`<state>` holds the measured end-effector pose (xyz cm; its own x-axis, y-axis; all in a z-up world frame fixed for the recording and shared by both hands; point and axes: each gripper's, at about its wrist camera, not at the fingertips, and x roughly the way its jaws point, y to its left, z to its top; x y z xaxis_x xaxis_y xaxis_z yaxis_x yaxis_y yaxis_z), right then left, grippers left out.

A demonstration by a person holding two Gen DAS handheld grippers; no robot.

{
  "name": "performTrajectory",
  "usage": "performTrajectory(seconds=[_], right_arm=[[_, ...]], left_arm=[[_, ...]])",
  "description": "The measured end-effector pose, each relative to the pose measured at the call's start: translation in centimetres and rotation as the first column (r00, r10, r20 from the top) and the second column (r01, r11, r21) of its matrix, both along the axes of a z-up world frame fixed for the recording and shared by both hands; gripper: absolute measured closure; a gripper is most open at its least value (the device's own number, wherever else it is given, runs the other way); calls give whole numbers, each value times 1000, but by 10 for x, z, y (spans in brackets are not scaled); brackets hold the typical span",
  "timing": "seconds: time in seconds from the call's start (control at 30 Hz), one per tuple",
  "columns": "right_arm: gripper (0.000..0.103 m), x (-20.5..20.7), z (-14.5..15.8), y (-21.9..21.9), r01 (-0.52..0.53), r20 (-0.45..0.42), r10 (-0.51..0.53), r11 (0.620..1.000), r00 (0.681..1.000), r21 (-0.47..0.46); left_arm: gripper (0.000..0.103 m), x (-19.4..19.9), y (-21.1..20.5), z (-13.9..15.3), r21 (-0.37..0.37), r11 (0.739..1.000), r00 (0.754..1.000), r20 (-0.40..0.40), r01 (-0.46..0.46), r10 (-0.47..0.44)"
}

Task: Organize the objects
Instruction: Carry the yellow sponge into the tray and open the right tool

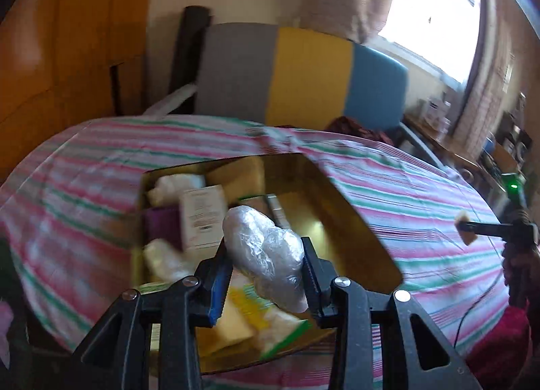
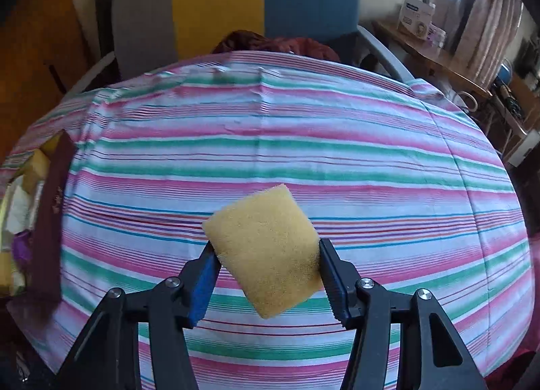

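left fingers (image 1: 216, 275) clamp plastic bundle (image 1: 266, 255) above box (image 1: 354, 221) | right fingers (image 2: 332, 275) clamp sponge (image 2: 266, 251) above striped cloth (image 2: 337, 140)

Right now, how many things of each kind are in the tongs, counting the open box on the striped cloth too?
yellow sponge, in right tongs: 1
plastic-wrapped bundle, in left tongs: 1
open box: 1
Total: 3
Box contents are too blurred to count.

Black left gripper (image 1: 263, 265), blue pad, silver screws; sleeve (image 1: 503, 339) possibly red.
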<state>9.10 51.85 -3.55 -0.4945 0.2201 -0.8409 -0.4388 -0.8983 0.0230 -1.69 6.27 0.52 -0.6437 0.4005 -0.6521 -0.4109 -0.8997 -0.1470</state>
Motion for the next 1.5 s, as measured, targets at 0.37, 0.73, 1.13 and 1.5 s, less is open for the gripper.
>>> performTrajectory(seconds=[0.37, 0.73, 1.13, 1.5], right_arm=[[44, -100, 48, -172, -356, -167, 345, 934, 924, -42], [41, -222, 14, -248, -462, -11, 462, 886, 887, 26], [21, -243, -11, -241, -454, 3, 454, 891, 891, -18], [13, -172, 19, -232, -409, -129, 405, 912, 905, -4]], left_arm=[[65, -8, -30, -12, 52, 998, 999, 32, -35, 34], [65, -9, -31, -26, 76, 997, 997, 80, 2, -8], [65, -16, -31, -37, 73, 997, 994, 114, -7, -1], [65, -31, -7, -24, 72, 997, 995, 96, 24, -31]])
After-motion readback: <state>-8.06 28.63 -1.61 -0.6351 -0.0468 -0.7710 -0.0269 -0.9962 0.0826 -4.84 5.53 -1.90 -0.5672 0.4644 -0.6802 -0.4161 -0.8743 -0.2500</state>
